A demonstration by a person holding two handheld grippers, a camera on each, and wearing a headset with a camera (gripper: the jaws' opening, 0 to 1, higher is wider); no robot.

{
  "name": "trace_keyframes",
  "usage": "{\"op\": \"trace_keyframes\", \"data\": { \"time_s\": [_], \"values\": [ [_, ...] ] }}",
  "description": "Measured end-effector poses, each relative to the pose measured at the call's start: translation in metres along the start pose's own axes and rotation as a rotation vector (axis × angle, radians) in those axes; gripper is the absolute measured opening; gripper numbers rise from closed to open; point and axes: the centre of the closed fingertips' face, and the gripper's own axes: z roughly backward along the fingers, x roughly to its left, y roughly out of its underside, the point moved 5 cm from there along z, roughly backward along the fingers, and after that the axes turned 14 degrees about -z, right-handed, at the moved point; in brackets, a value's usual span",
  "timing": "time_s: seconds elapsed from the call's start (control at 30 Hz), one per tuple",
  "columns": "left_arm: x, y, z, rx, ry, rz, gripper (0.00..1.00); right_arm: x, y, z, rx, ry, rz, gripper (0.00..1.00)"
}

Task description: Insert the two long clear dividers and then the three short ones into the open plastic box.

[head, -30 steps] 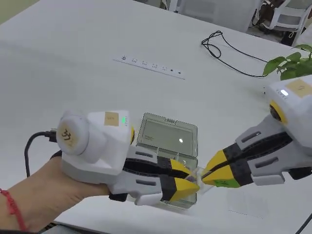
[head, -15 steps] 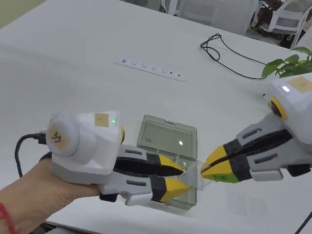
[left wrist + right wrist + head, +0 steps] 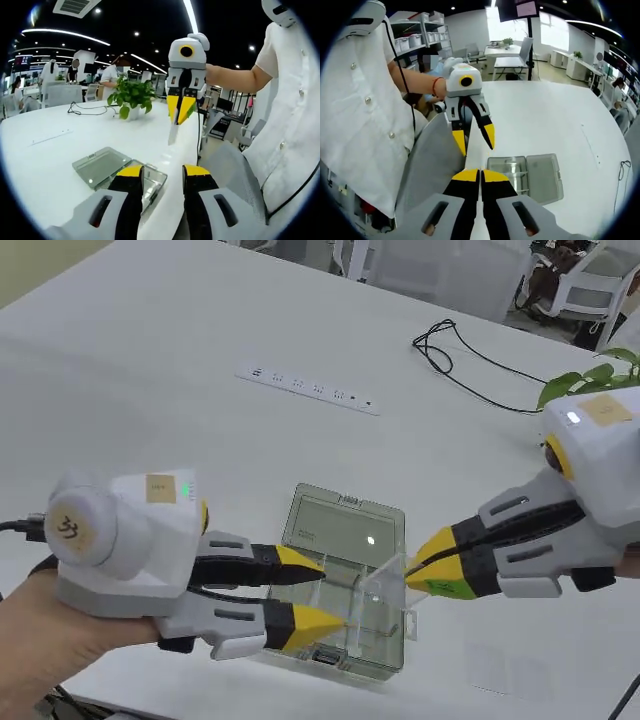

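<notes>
Your left gripper (image 3: 325, 592) has pulled back from the right gripper's tips since half a second ago, and its jaws now stand spread apart with nothing between them. Your right gripper (image 3: 410, 575) has its jaws pressed together on the clear divider (image 3: 385, 585), which hangs down from the tips, tilted, above the open plastic box (image 3: 330, 655).

From the left gripper view, the right gripper (image 3: 181, 116) faces your open jaws head-on, well above them, and the clear divider (image 3: 172, 134) dangles below its yellow tips. The open plastic box (image 3: 150, 186) lies just beyond your left jaw tip, with its lid (image 3: 97, 166) flat on the white table (image 3: 45, 165) further off. From the right gripper view, the left gripper (image 3: 475, 139) points back at you above your closed tips, and the open plastic box (image 3: 510, 172) sits just ahead and to the right of them. Thin clear walls show inside it, but you cannot tell how many.

Nothing lies between the divider and the box; the left jaws flank the box's near side. Far beyond both sets of tips lie a power strip (image 3: 310, 388) and a black cable (image 3: 470, 340), with a plant (image 3: 590, 375) behind the right gripper.
</notes>
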Motion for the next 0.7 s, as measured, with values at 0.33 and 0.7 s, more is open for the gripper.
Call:
{"op": "trace_keyframes", "data": {
  "time_s": [0.33, 0.7],
  "values": [
    [0.011, 0.016, 0.013, 0.044, -0.054, 0.008, 0.42, -0.019, -0.007, -0.015, -0.016, 0.028, -0.011, 0.03],
    [0.023, 0.029, 0.021, 0.078, -0.086, 0.012, 0.57, -0.04, -0.005, -0.039, -0.012, 0.031, -0.031, 0.03]
  ]
}}
